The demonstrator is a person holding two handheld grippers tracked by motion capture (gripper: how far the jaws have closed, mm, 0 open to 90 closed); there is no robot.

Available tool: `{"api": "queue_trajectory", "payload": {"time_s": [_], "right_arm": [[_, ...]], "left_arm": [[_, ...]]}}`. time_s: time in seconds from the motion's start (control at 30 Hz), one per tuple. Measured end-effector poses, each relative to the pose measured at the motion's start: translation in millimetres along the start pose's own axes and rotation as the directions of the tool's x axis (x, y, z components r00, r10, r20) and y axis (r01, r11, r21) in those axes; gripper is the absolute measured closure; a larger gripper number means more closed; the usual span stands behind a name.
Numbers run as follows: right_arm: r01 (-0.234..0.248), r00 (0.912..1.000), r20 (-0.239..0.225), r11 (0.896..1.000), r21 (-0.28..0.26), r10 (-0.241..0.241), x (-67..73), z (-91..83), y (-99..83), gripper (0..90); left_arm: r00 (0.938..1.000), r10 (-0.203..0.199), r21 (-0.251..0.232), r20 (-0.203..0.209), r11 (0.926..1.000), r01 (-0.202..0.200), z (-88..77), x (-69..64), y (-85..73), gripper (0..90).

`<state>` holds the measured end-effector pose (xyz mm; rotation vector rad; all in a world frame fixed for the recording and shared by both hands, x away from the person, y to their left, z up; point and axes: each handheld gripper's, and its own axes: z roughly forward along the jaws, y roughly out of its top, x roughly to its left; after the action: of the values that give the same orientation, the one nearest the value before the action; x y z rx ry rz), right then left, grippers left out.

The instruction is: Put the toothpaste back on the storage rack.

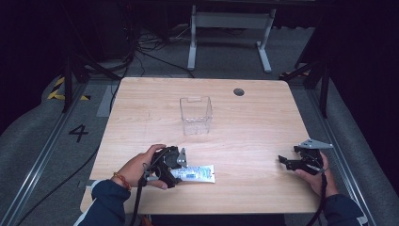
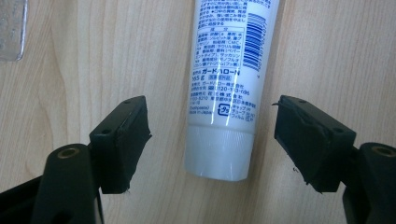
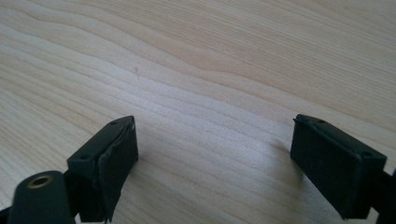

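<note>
Near the front edge of the desk (image 1: pixel 244 122), toward its left corner, a white tube (image 1: pixel 196 173) lies flat, its cap end pointing to the left gripper (image 1: pixel 175 165). The jaws of this gripper stand apart on both sides of the cap, and in the left gripper view the pads (image 2: pixel 123 140) do not touch the tube (image 2: pixel 224 93); probably the person lines them up for a grip. At the right edge the right gripper (image 1: pixel 288 161) waits with jaws apart above bare wood. A clear box (image 1: pixel 196 115) stands near the middle, perhaps where the tube should go.
</note>
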<state>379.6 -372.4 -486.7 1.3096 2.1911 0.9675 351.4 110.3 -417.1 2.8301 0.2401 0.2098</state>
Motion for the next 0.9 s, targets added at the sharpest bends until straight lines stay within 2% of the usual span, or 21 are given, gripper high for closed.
{"api": "queue_trajectory", "payload": {"time_s": [0.27,0.3,0.43,0.6,0.9], "right_arm": [[0.0,1.0,0.0,1.0,-0.001,0.0,0.1,0.0,-0.1,15.3],[0.0,1.0,0.0,1.0,-0.001,0.0,0.1,0.0,-0.1,15.3],[0.001,1.0,0.0,1.0,0.0,-0.001,0.0,-0.1,-0.1,15.3],[0.007,1.0,0.0,1.0,0.001,-0.007,-0.2,-0.3,-0.4,15.3],[0.007,1.0,0.0,1.0,0.001,-0.007,-0.3,-0.3,-0.4,15.3]], "left_arm": [[0.9993,0.02,0.026,0.032,0.9995,-0.02,8.7,1.6,16.4,27.1],[0.9986,0.033,0.035,0.042,0.9988,-0.035,11.0,2.5,19.5,27.1],[0.9976,0.039,0.045,0.058,0.9981,-0.041,18.2,2.8,28.1,27.1],[0.995,0.064,0.057,0.077,0.996,-0.069,26.0,3.6,37.5,28.9],[0.9929,0.07,0.067,0.096,0.9948,-0.077,37.7,4.9,43.7,30.3]]}}
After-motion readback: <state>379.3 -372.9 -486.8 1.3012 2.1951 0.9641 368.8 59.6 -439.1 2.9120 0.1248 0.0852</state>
